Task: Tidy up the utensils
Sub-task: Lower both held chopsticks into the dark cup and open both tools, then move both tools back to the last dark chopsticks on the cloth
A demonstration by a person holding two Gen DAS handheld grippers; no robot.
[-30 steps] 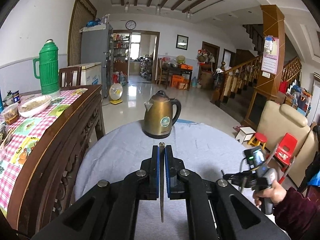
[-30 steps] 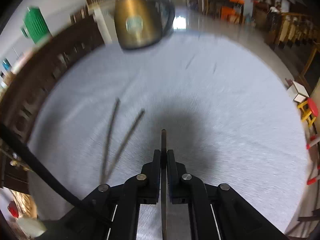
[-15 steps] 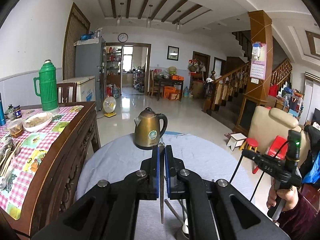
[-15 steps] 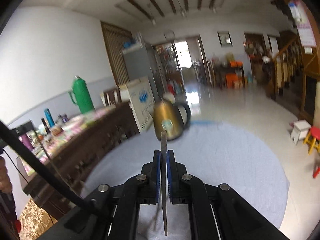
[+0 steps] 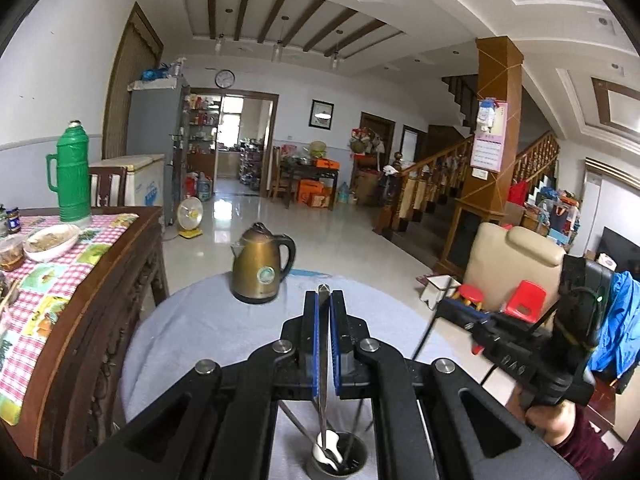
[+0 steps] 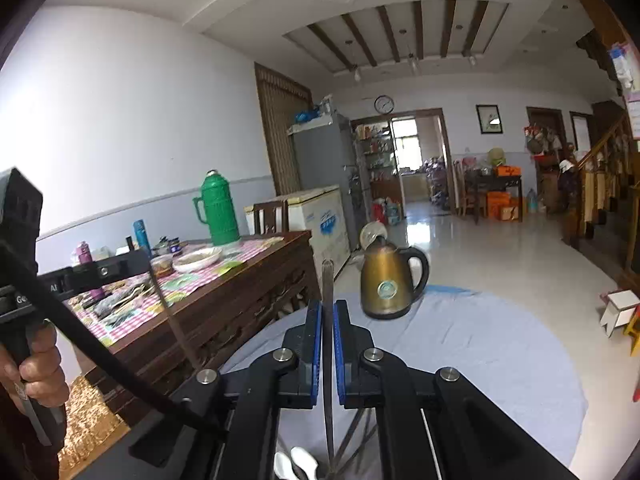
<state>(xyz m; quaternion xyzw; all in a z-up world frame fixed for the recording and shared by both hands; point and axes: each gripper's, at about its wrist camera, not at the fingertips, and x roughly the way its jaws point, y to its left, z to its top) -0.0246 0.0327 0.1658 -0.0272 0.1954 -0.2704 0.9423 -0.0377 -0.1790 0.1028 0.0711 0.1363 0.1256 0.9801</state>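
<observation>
A round table (image 5: 208,336) under a pale grey cloth fills the foreground, a brass kettle (image 5: 260,268) standing at its far side. Beside it sits a dark wooden sideboard (image 6: 224,300) with a checked cloth and a green flask (image 5: 72,176). The left gripper (image 5: 324,316) pinches an upright metal utensil handle (image 5: 322,360), its lower end in a cup (image 5: 338,458) of white spoons directly below. The right gripper (image 6: 328,320) pinches a thin metal utensil (image 6: 328,280), spoons (image 6: 298,462) beneath.

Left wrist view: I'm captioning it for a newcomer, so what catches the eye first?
The left gripper fills the foreground, shut on a thin metal utensil above a cup holding white spoons. Beyond stands a bronze kettle on the grey round table; a green thermos stands left.
</observation>
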